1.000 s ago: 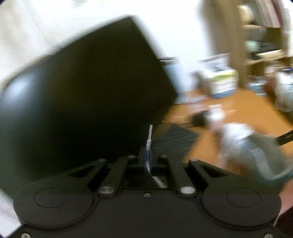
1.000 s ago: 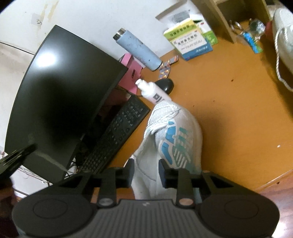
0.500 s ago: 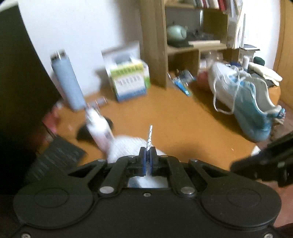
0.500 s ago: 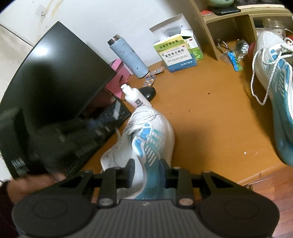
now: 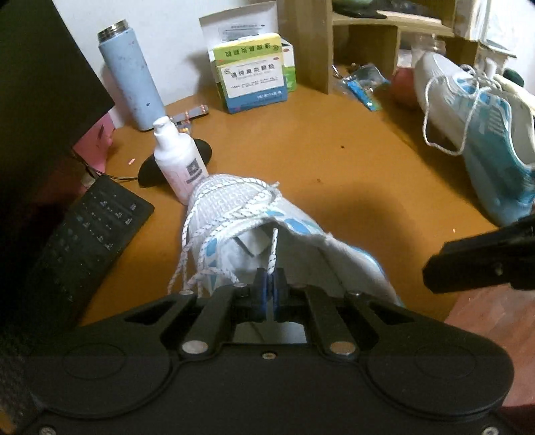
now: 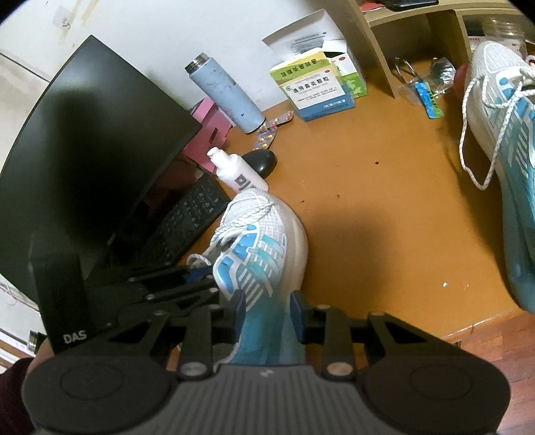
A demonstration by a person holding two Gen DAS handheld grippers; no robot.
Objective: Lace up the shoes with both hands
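A white and blue sneaker (image 5: 234, 207) lies on the orange table (image 5: 334, 160), toe towards a pump bottle. My left gripper (image 5: 269, 281) is shut on the white flecked lace tip (image 5: 273, 244), which sticks up between the pads just over the shoe's opening. More lace (image 5: 187, 247) hangs loose down the shoe's left side. In the right wrist view my right gripper (image 6: 266, 309) has its pads against the sneaker's (image 6: 260, 254) blue heel part, one each side. The left gripper (image 6: 200, 279) comes in from the left there.
A black monitor (image 6: 83, 150) and keyboard (image 6: 187, 221) stand to the left. A white pump bottle (image 5: 179, 160), mouse (image 6: 262, 160), blue flask (image 5: 132, 73) and medicine boxes (image 5: 250, 77) lie behind. A second sneaker (image 5: 481, 127) lies right, by a wooden shelf (image 5: 364, 30).
My left gripper has swung away from the monitor and down to the shoe's opening, keeping the lace tip. It has come into the right wrist view. The right gripper stays on the shoe.
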